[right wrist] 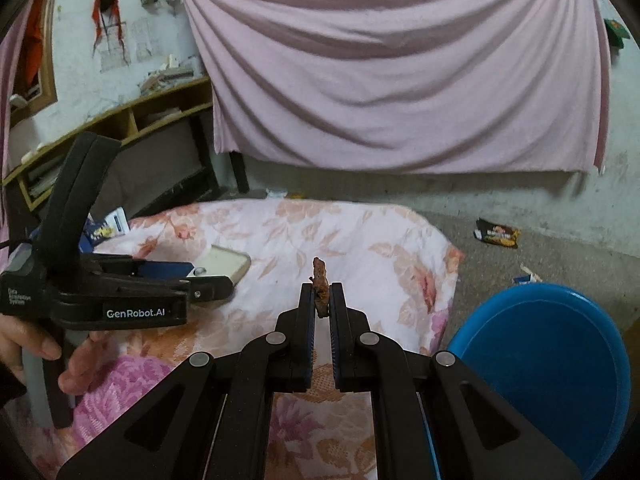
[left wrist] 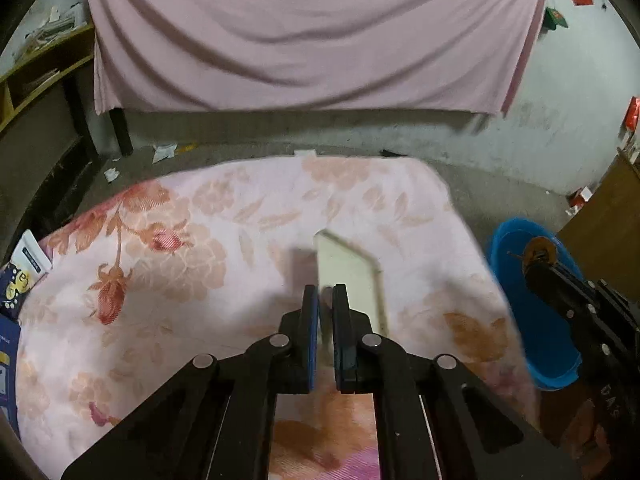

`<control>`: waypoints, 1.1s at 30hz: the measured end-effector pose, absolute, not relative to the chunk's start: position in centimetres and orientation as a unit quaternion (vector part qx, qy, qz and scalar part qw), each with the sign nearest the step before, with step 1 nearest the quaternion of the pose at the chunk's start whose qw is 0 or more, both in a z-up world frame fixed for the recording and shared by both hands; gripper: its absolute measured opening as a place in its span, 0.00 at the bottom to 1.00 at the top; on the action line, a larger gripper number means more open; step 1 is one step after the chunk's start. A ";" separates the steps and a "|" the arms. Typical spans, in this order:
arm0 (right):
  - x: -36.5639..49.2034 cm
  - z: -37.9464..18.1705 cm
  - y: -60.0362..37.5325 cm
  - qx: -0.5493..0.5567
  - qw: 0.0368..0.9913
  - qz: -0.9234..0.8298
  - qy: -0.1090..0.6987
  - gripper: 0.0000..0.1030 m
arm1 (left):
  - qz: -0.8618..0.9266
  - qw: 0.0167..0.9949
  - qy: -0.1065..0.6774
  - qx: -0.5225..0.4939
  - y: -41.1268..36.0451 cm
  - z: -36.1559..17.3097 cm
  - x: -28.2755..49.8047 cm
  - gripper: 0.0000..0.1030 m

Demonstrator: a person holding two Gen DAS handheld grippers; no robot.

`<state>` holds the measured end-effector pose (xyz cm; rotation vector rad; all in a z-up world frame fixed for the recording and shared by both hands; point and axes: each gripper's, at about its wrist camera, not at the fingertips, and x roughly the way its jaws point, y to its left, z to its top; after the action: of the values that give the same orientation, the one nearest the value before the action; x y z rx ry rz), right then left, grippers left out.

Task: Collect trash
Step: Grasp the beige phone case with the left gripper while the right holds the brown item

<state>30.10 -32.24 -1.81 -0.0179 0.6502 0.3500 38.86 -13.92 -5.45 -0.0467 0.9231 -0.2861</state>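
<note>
My left gripper (left wrist: 324, 290) is shut on the edge of a flat white tray (left wrist: 348, 268) and holds it above the floral cloth; the tray also shows in the right wrist view (right wrist: 226, 262), with the left gripper (right wrist: 224, 284) on it. My right gripper (right wrist: 321, 286) is shut on a small brown scrap of trash (right wrist: 321, 280) that sticks up between its fingers, over the cloth. The right gripper (left wrist: 528, 256) also shows over the blue bin (left wrist: 520, 344). The bin (right wrist: 552, 352) stands on the floor to the right of the cloth-covered table.
The table carries a pink floral cloth (right wrist: 360, 240). A dark snack wrapper (right wrist: 498, 234) and paper scraps (left wrist: 164, 151) lie on the concrete floor. A pink sheet (right wrist: 400, 72) hangs behind. A wooden shelf (right wrist: 120, 128) stands at left, boxes (left wrist: 24, 264) by the table's left edge.
</note>
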 end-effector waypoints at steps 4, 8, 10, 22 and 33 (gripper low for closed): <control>29.1 -0.6 -33.5 0.010 0.943 0.168 0.288 0.05 | -0.130 0.890 0.437 -0.009 -15.1 -4.3 38.3 0.05; 28.7 0.0 -34.8 0.031 0.947 0.163 0.276 0.05 | -0.117 0.885 0.451 -0.016 -15.4 -4.7 38.3 0.05; 28.7 0.0 -35.3 0.041 0.946 0.162 0.277 0.05 | -0.118 0.879 0.461 -0.021 -15.3 -5.3 38.5 0.05; 29.2 -0.7 -35.5 0.038 0.943 0.155 0.291 0.05 | -0.145 0.863 0.477 -0.078 -15.0 -6.8 39.3 0.65; 29.0 -1.5 -37.3 0.046 0.944 0.133 0.299 0.05 | -0.135 0.860 0.491 -0.018 -18.6 -7.5 40.3 0.62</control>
<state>29.05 -37.27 -1.46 0.0927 0.6096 0.2703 40.27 -18.58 -7.47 -0.0371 1.0304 -0.2828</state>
